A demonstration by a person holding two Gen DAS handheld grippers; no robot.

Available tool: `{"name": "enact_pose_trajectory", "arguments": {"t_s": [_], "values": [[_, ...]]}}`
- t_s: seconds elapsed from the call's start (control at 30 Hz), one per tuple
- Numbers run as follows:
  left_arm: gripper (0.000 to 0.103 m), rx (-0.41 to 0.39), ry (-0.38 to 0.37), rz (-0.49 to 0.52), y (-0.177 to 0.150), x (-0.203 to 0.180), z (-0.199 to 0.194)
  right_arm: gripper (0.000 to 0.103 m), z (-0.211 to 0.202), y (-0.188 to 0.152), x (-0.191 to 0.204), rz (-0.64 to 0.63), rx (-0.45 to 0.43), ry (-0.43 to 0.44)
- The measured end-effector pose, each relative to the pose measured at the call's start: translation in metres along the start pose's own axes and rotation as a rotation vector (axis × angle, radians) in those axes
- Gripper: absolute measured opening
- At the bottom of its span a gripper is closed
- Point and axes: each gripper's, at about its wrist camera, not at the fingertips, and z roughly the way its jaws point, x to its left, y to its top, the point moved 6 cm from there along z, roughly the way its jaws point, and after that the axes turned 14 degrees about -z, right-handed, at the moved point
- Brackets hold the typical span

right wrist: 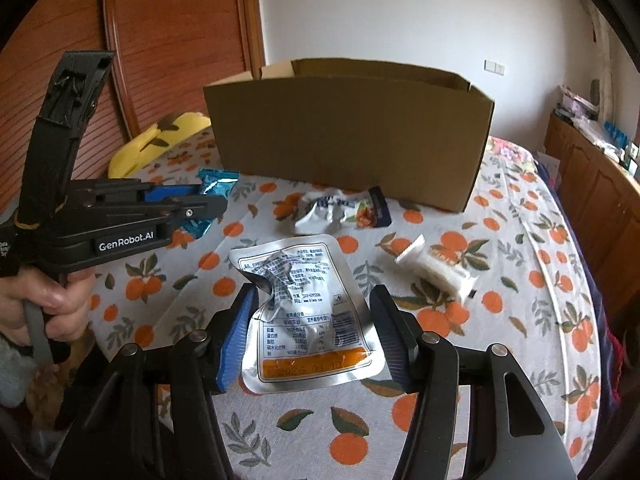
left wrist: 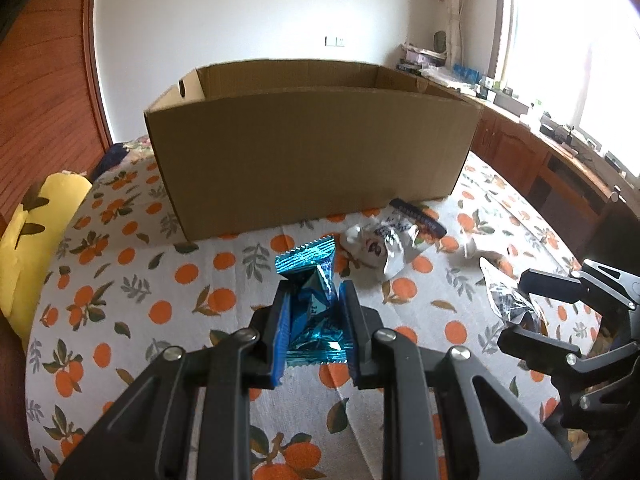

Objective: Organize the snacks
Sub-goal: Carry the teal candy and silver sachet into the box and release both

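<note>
Snacks lay scattered on a cloth (left wrist: 120, 264) printed with oranges, in front of an open cardboard box (left wrist: 312, 152). The surface under the cloth could not be identified.

The left gripper (left wrist: 314, 312) had its jaws drawn narrow and pressed on a blue foil packet (left wrist: 312, 280), which stood between the pads with its serrated top poking out toward 12 o'clock — toward the box. In the right wrist view the same gripper (right wrist: 212, 200) came in from 9 o'clock, a hand (right wrist: 36, 304) wrapped around its grip.

The right gripper (right wrist: 316, 320) had its jaws about half open around a silver pouch (right wrist: 308, 308), printed side up. The left pad touched the pouch's crumpled edge; whether the right pad pressed on it could not be told, so a firm grip was uncertain.

A crumpled white wrapper (right wrist: 332, 210) lay at 12 o'clock from the pouch, near the box's front wall, with a dark bar (right wrist: 380, 206) just beside it. A white roll pack (right wrist: 436, 274) lay at 2 o'clock, well apart from the box.
</note>
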Motion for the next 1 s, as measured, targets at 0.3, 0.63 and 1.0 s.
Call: {"name": "enact_pose_trajectory", "arguments": {"t_s": [0.3, 0.63, 1.0], "values": [[0.021, -0.064, -0.029, 0.017, 0.029, -0.011, -0.019, 0.059, -0.022, 0.027, -0.018, -0.025, -0.052, -0.039], [0.021, -0.115, -0.057, 0.051, 0.063, -0.021, -0.026, 0.059, -0.028, 0.062, -0.033, -0.08, -0.09, -0.071], [0.021, -0.149, -0.095, 0.073, 0.103, -0.025, -0.01, 0.059, -0.017, 0.095, -0.051, -0.125, -0.116, -0.092]]}}
